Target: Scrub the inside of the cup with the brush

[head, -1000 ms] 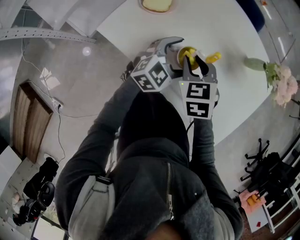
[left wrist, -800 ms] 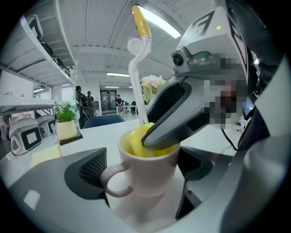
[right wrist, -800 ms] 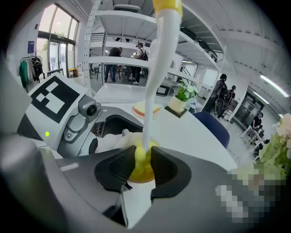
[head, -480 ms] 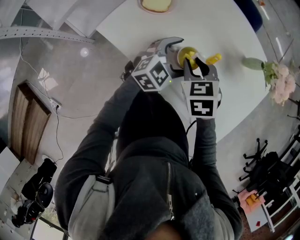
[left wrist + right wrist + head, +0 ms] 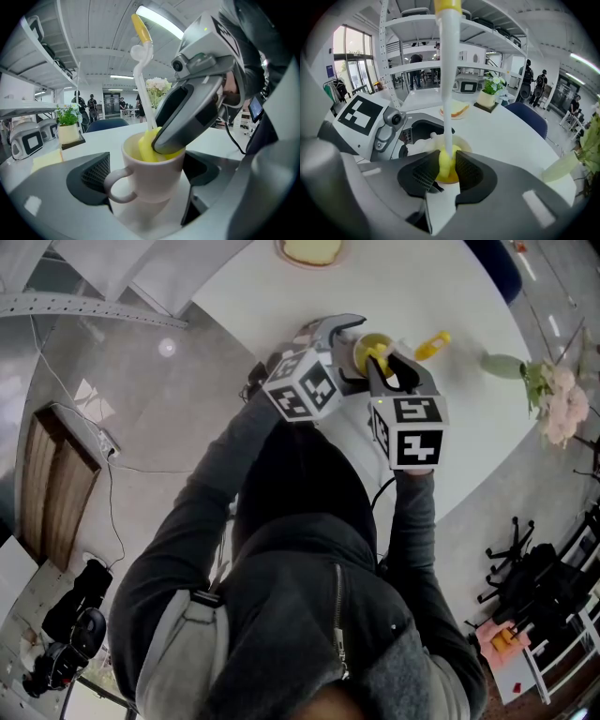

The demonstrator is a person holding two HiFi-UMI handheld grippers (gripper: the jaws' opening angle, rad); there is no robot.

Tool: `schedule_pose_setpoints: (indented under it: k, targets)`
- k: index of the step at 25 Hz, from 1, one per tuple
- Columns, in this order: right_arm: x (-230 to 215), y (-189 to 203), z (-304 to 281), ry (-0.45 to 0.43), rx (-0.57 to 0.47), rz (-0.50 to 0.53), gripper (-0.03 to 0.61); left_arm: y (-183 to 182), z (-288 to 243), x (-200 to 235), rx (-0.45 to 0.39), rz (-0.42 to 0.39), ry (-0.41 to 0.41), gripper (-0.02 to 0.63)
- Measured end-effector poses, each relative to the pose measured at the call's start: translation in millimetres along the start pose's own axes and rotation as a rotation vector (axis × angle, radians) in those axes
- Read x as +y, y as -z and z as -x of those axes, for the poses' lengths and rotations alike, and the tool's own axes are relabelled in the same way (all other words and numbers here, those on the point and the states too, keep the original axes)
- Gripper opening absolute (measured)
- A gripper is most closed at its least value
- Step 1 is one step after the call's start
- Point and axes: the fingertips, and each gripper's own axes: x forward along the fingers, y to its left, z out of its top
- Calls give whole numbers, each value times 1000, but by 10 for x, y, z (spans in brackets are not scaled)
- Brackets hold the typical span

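Left gripper (image 5: 146,185): I have it clamped round the cup (image 5: 157,180), upright at the table's (image 5: 441,277) near edge.
Right gripper (image 5: 446,173): pinching the brush (image 5: 445,161), yellow head inside the cup.

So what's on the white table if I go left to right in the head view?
plate → cup → yellow end of the brush sticking out of it → flowers
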Motion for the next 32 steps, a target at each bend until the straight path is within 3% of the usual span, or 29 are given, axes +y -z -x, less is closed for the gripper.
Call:
schedule_pose_setpoints:
  k: [9,20,32]
  targets:
    - [2,-65,-48,-2,-104,-30,104,3,-1,8,5,1,3,494]
    - [-13,-203,55,48,-199,15,107,24,-11,6,35,13,15,497]
    - [-135,-584,760,55,-376,-25,115,-35,60,28,45,-1,6,503]
